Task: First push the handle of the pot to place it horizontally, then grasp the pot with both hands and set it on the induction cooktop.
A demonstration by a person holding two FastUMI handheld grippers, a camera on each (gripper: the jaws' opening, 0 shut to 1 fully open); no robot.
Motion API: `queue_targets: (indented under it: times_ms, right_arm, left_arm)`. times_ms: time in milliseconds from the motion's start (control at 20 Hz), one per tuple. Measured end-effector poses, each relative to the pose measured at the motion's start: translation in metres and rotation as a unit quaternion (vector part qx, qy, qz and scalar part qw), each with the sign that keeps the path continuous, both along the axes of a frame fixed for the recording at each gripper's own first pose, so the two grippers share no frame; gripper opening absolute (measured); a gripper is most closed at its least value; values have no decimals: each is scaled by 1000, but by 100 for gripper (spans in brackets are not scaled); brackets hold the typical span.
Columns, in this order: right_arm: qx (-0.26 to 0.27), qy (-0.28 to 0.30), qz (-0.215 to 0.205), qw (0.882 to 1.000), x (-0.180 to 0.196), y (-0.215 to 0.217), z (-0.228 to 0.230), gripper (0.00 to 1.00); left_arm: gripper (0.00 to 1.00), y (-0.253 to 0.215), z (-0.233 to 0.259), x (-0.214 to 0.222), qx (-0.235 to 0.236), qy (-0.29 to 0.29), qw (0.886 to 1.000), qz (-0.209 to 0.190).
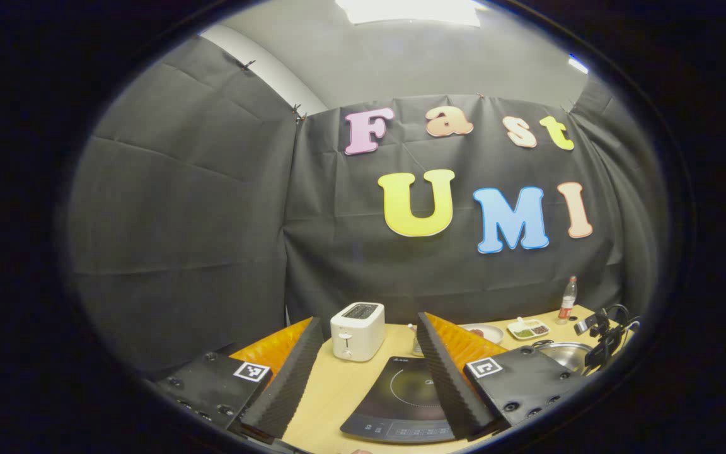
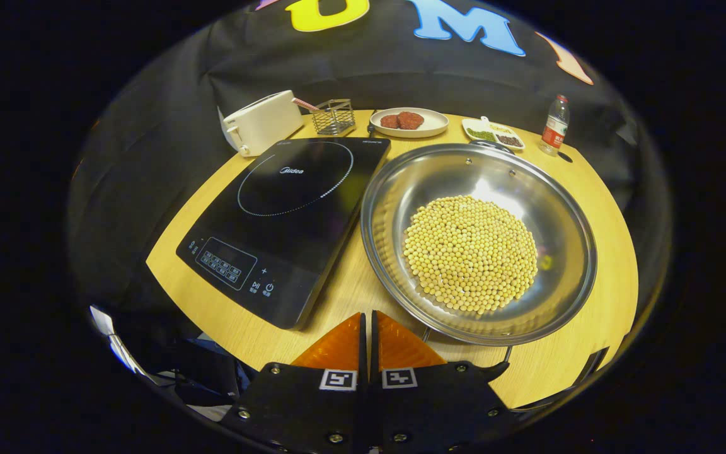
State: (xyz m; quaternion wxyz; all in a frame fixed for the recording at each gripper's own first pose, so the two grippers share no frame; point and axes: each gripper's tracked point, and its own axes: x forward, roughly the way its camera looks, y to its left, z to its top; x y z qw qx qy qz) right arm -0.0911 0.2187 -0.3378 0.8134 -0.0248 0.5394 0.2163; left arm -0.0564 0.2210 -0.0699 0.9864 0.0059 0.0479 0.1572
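In the right gripper view, the toaster (image 2: 262,122) is seen at the far left of the table (image 2: 602,265), with a small wire basket (image 2: 333,116) just beside it. The induction cooktop (image 2: 287,221) is laid to the left of the pot (image 2: 478,243), their edges almost touching. The pot — a wide steel pan holding a heap of yellow beans (image 2: 470,253) — is set on the table, not on the cooktop. The right gripper (image 2: 368,331) is held low at the table's near edge, its fingers pressed together with nothing between them, the tips just short of the pot's near rim. A thin wire handle is glimpsed beside the fingers; its position cannot be told. Behind the pot, a plate (image 2: 408,122), a divided dish (image 2: 493,133) and a bottle (image 2: 554,125) are lined up.

In the left gripper view, the left gripper (image 1: 369,353) is held spread wide — nothing between the fingers — above the cooktop, with the pot (image 1: 566,354) well off to its right.
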Motion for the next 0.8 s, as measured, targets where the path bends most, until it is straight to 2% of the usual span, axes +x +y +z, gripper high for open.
queue_targets:
  times_ms: [400,650,700,800]
  right_arm:
    - [-1,7,-32,999,7,-5,-2,1]
    - [-17,9,-46,999,5,-28,-2,1]
    - [-20,11,-48,999,4,-33,-2,1]
    - [-24,15,-51,998,3,-45,-3,1]
  left_arm:
    - [99,-2,-7,12,-10,2,1000,-15]
    - [97,-17,-3,30,-11,-5,999,-37]
    - [94,-20,-4,32,-11,-3,999,-37]
    - [97,-30,-5,38,-12,1,999,-40]
